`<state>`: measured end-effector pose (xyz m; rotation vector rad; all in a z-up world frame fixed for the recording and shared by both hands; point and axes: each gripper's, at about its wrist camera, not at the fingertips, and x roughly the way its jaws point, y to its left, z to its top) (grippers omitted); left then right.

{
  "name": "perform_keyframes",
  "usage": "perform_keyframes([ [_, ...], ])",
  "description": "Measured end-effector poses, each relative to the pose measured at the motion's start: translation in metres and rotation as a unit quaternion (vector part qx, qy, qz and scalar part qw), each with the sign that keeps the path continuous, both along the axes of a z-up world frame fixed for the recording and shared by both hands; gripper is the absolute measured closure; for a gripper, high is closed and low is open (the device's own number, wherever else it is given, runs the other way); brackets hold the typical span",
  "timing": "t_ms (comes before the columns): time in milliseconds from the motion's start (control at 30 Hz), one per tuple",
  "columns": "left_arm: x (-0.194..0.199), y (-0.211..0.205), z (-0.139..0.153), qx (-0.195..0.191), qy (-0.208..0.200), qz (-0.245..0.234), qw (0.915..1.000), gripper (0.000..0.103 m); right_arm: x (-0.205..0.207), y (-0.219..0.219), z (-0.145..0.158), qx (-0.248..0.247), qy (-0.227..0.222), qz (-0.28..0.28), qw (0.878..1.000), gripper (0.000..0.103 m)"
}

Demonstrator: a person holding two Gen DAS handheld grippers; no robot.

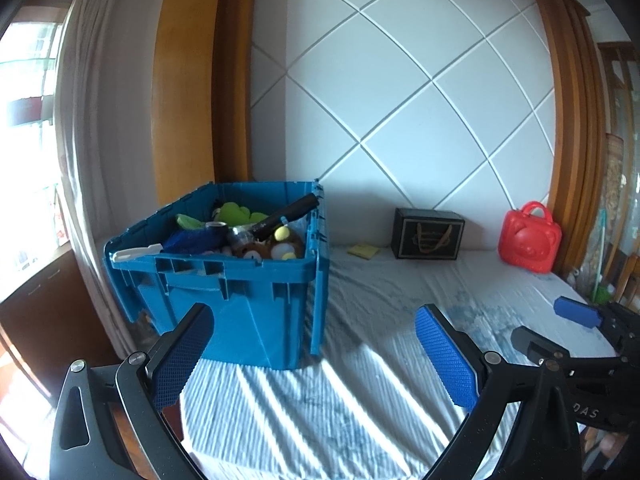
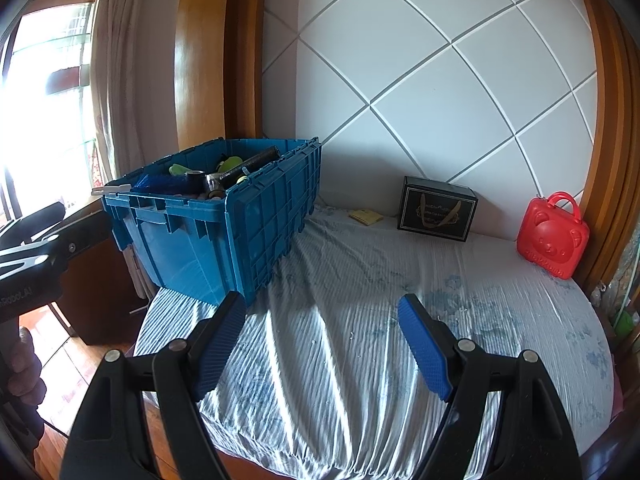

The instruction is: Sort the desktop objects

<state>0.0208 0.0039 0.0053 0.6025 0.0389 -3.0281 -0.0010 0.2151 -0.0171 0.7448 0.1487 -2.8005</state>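
I see a blue crate (image 1: 240, 304) on the pale blue striped bedsheet (image 1: 360, 360), a black box (image 1: 429, 233) with gold print, a red bear-face case (image 1: 529, 243), a yellow notepad (image 1: 363, 250), and textured blue pads (image 2: 424, 348) on black claws.

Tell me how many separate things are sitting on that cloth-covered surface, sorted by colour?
Blue: 1, the storage crate, full of toys and odds and ends
Black: 1, the gift box with a gold ribbon
Red: 1, the bear-face case
Yellow: 1, the sticky-note pad
Total: 4

Both grippers hang open and empty above the cloth.
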Motion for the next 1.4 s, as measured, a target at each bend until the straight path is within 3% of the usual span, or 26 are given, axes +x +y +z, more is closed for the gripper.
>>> perform_keyframes([
  [800, -0.005, -0.005, -0.001, -0.01, -0.009, 0.022, 0.9997, 0.001, -0.006, -0.007, -0.002, 0.005, -0.004, 0.008, 1.0, 0.025],
  [1100, -0.01, -0.005, -0.007, 0.013, -0.021, -0.012, 0.9996, 0.001, -0.007, -0.007, -0.003, 0.004, -0.005, 0.009, 1.0, 0.025],
  [1233, -0.007, -0.008, -0.009, 0.03, -0.002, -0.026, 0.9992, 0.001, -0.009, -0.006, -0.004, 0.0, -0.009, 0.01, 1.0, 0.025],
  [1400, -0.003, -0.003, -0.006, 0.0, 0.011, 0.001, 0.9999, 0.001, -0.01, -0.005, -0.005, -0.002, -0.01, 0.009, 1.0, 0.025],
])
